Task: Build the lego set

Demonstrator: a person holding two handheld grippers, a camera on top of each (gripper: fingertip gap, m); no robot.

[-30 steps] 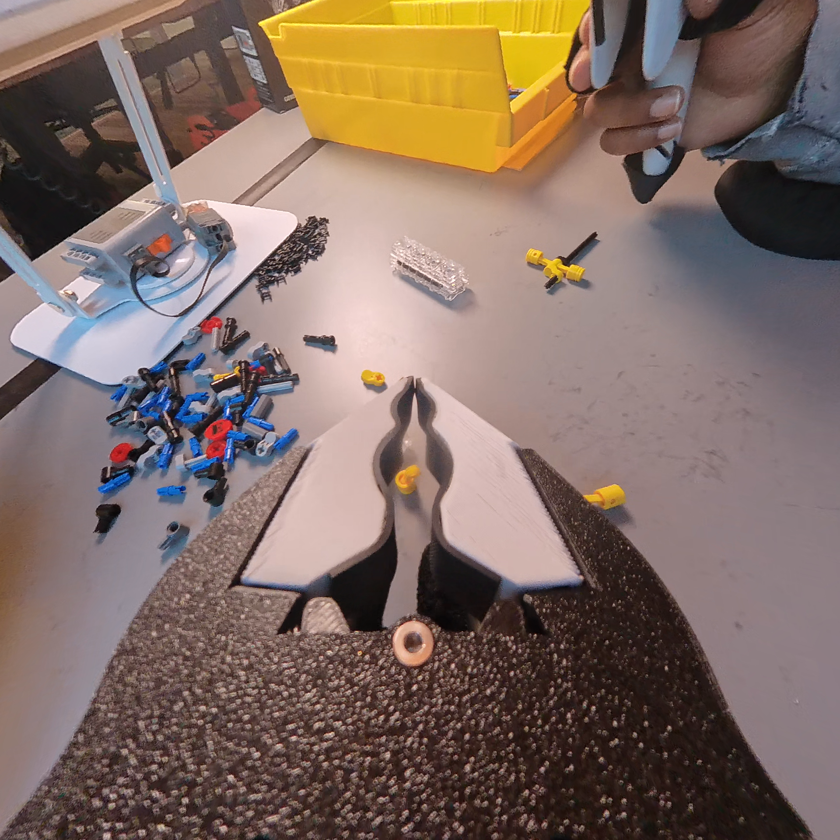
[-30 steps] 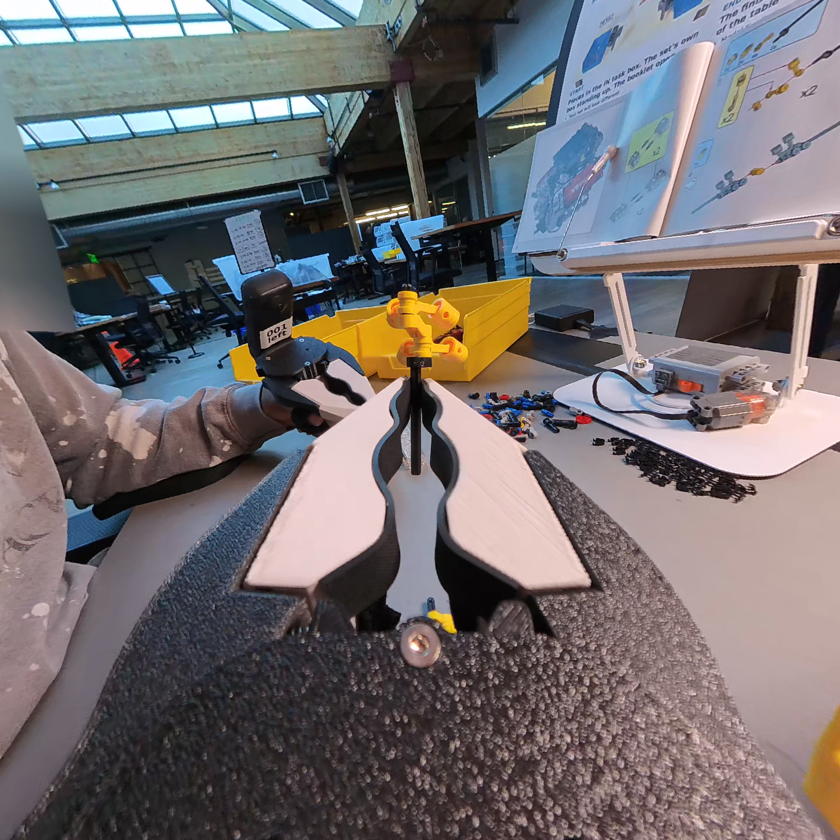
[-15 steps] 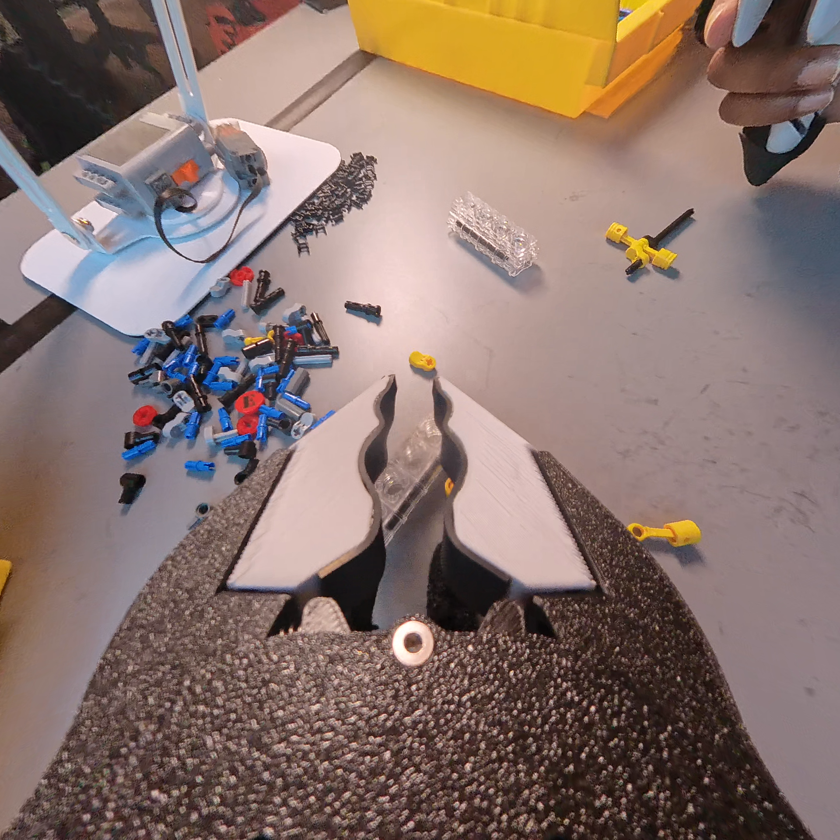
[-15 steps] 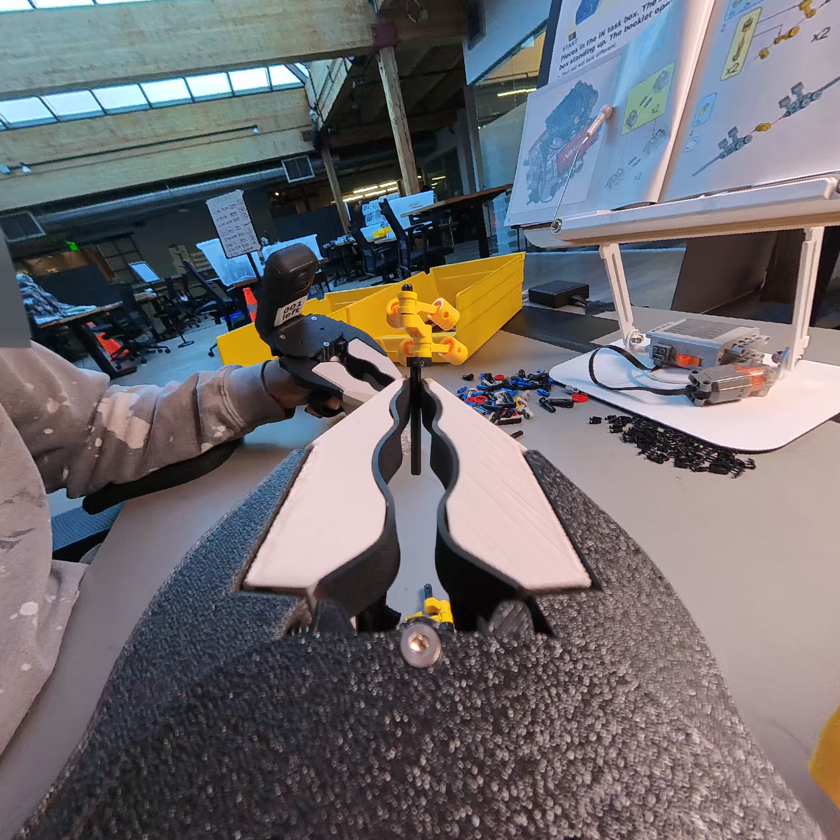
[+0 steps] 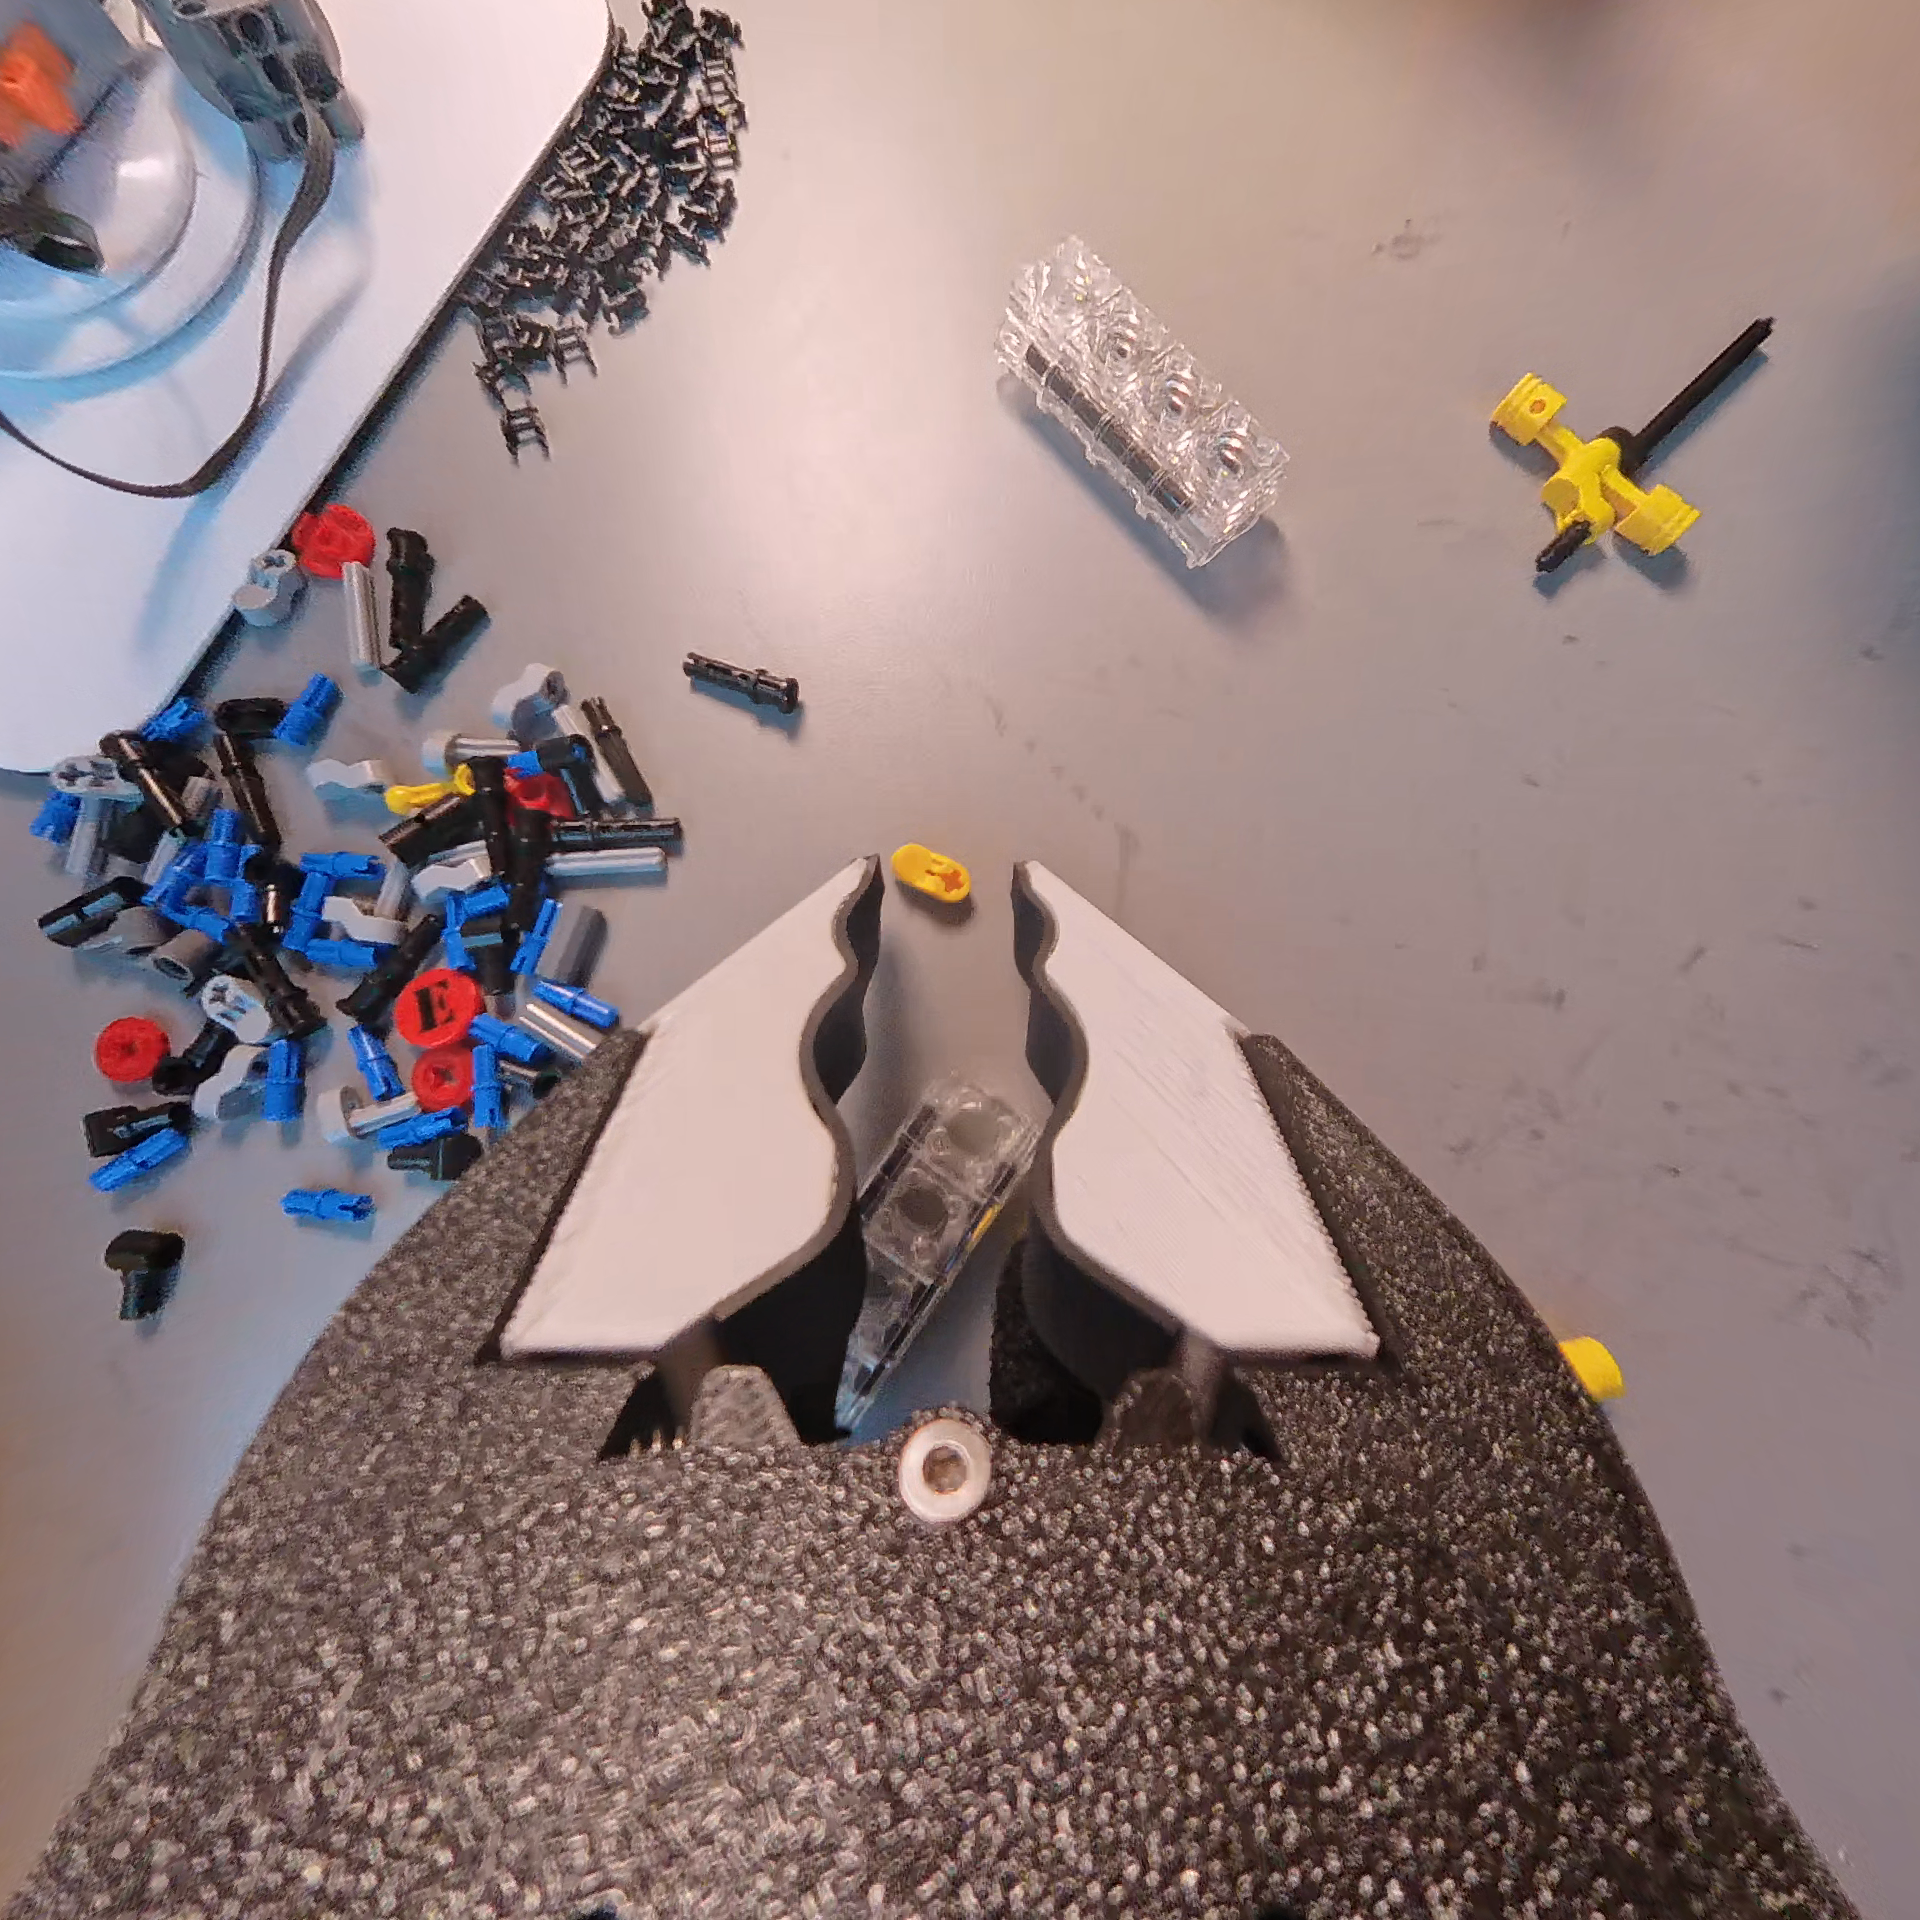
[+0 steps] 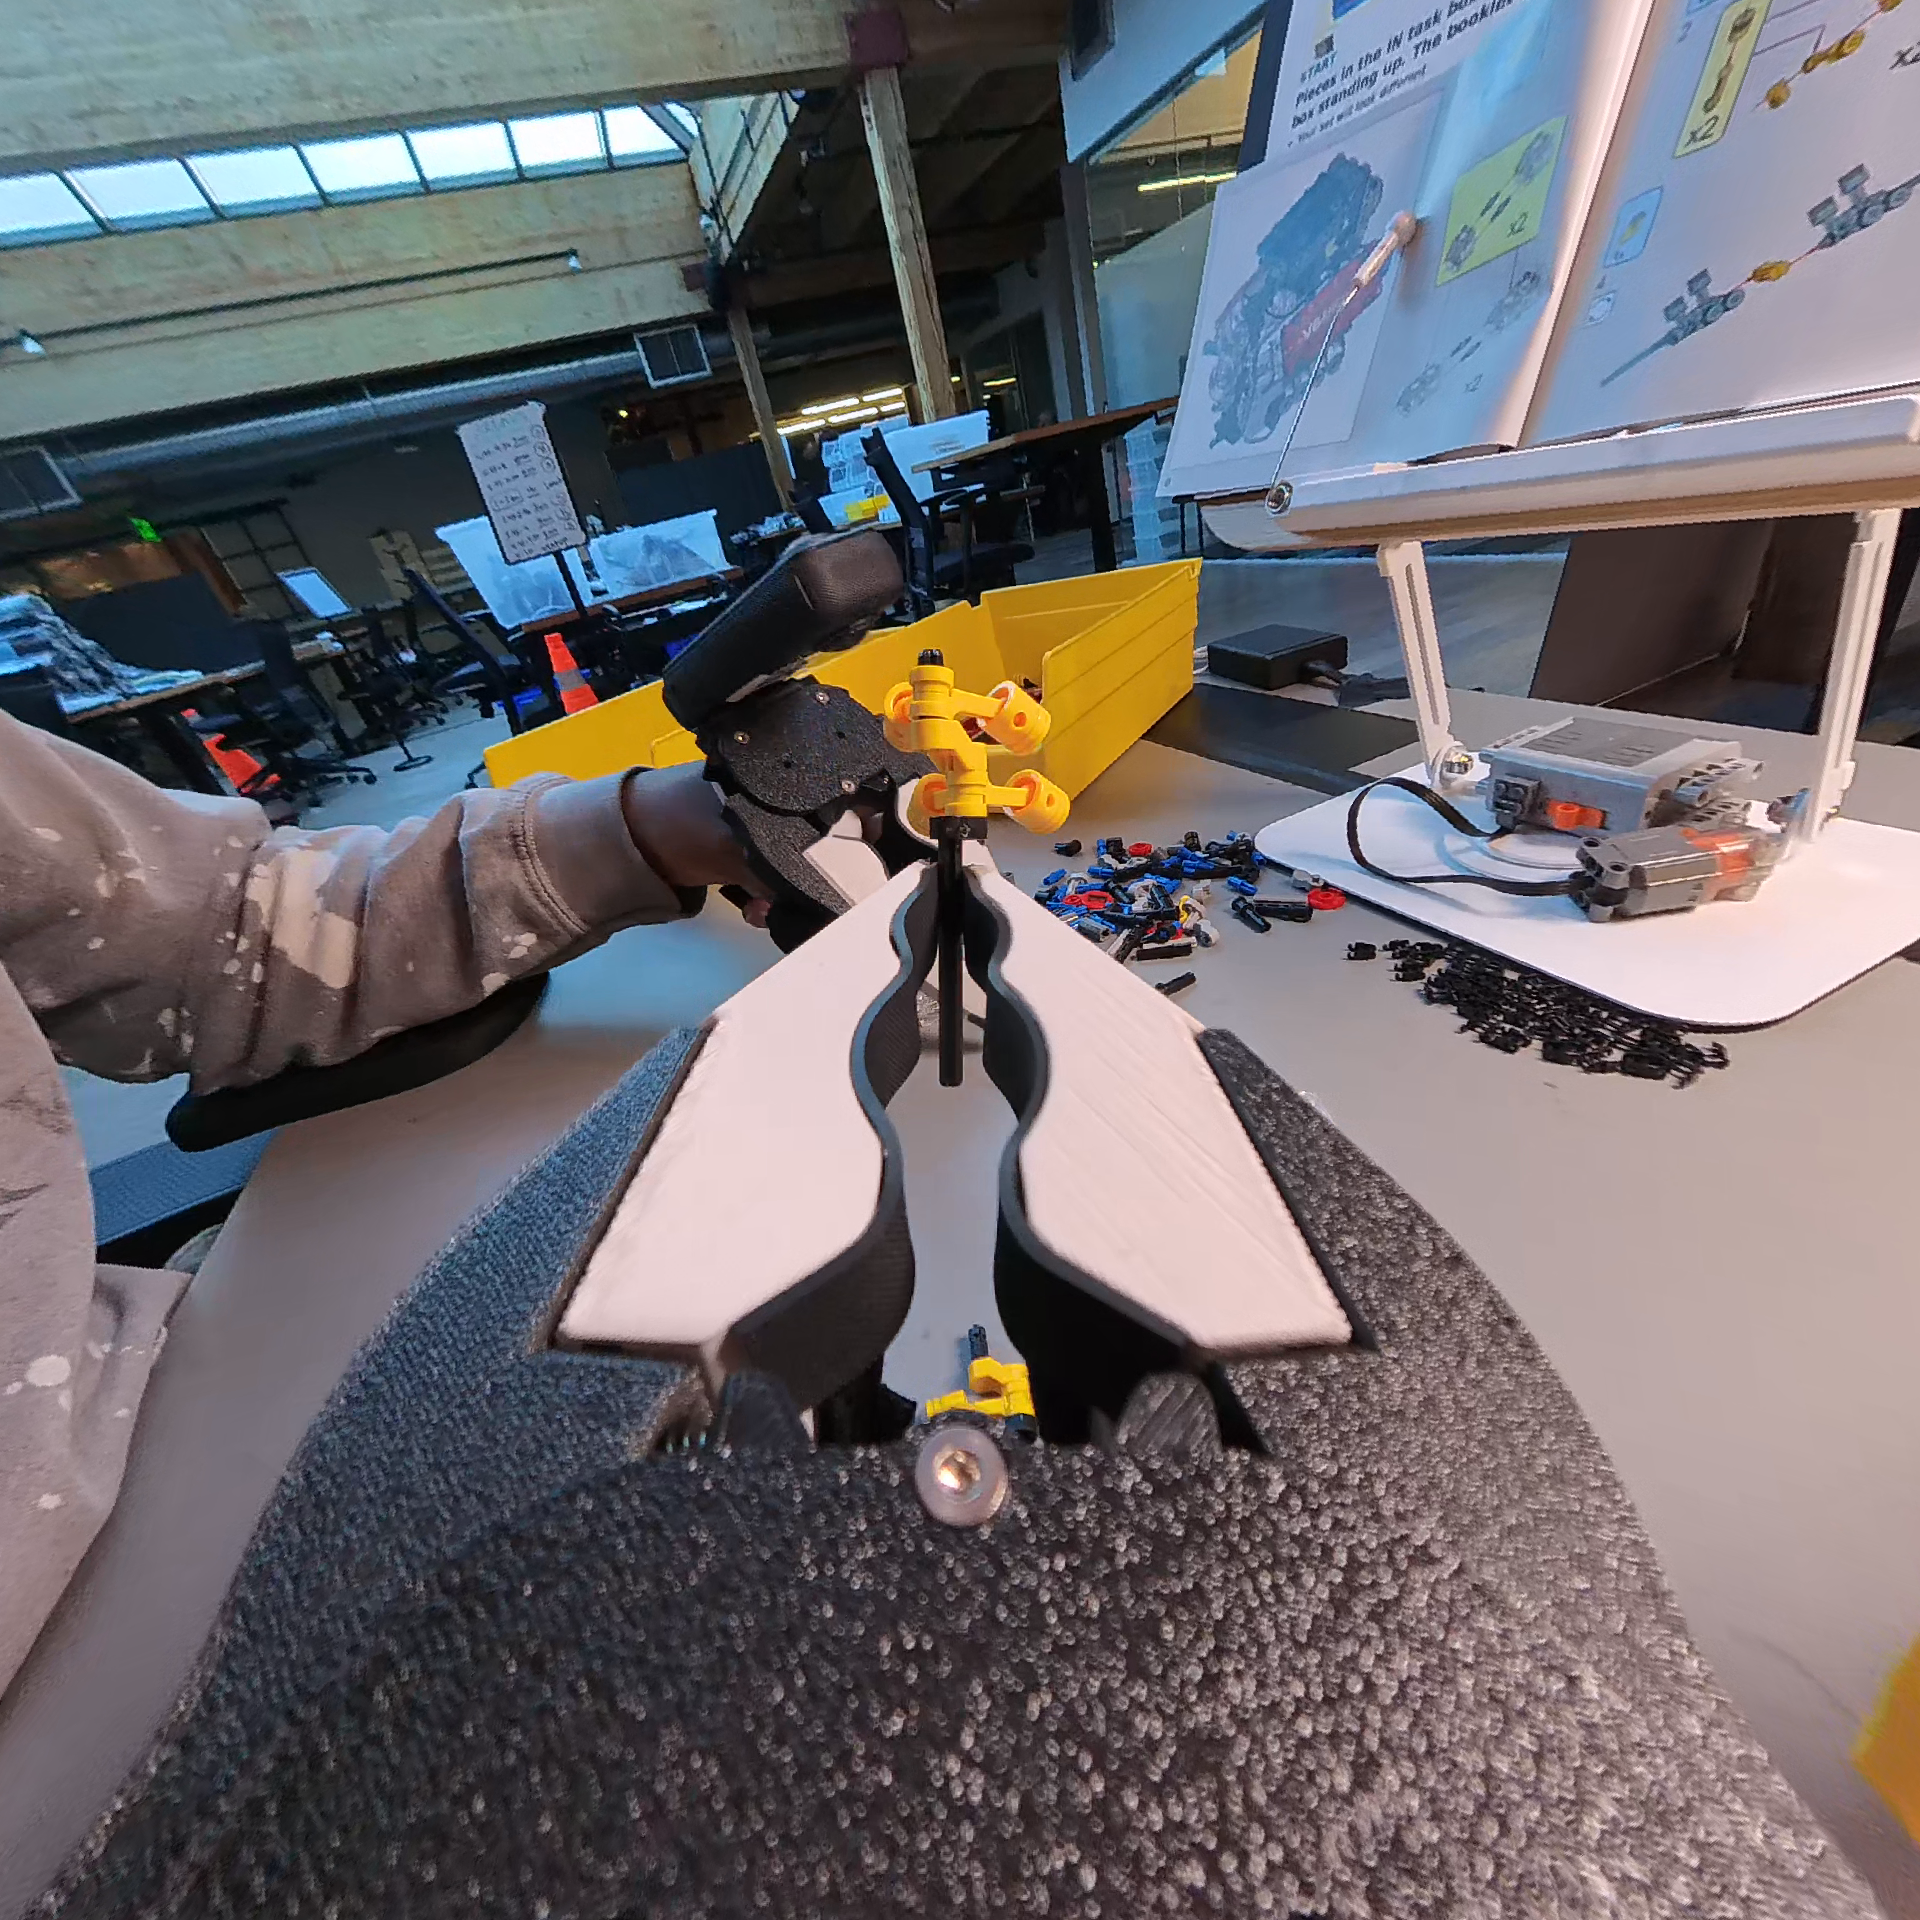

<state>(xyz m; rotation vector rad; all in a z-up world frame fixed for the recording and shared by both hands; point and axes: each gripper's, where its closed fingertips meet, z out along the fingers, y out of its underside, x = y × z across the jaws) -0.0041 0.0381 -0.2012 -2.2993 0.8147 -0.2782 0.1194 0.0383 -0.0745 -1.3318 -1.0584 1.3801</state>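
In the left wrist view my left gripper (image 5: 945, 878) is open and points down at the grey table. A small yellow connector (image 5: 932, 871) lies between its tips. A clear brick (image 5: 940, 1164) shows in the gap near the finger bases, apparently on the table below. A second clear brick block (image 5: 1143, 400) and a yellow piston assembly on a black axle (image 5: 1590, 468) lie farther off. In the right wrist view my right gripper (image 6: 948, 878) is shut on an upright black axle (image 6: 948, 987) topped with yellow pistons (image 6: 971, 748). The left gripper (image 6: 810, 779) is behind it.
A pile of small blue, black, red and grey parts (image 5: 343, 914) lies left. Black chain links (image 5: 613, 197) lie by the white stand base (image 5: 312, 312). The right wrist view shows a yellow bin (image 6: 1101, 655), the instruction booklet (image 6: 1558, 260), a battery box (image 6: 1600, 769) and a motor (image 6: 1662, 873). One gripper's finger ends stand about 20 centimetres off the other's. It is some 5 centimetres from my left tips to the clear brick (image 5: 940, 1164).
My left gripper has opened, tilted down and come closer to the table, up to the yellow connector. The right gripper keeps hold of the axle, nearly still.
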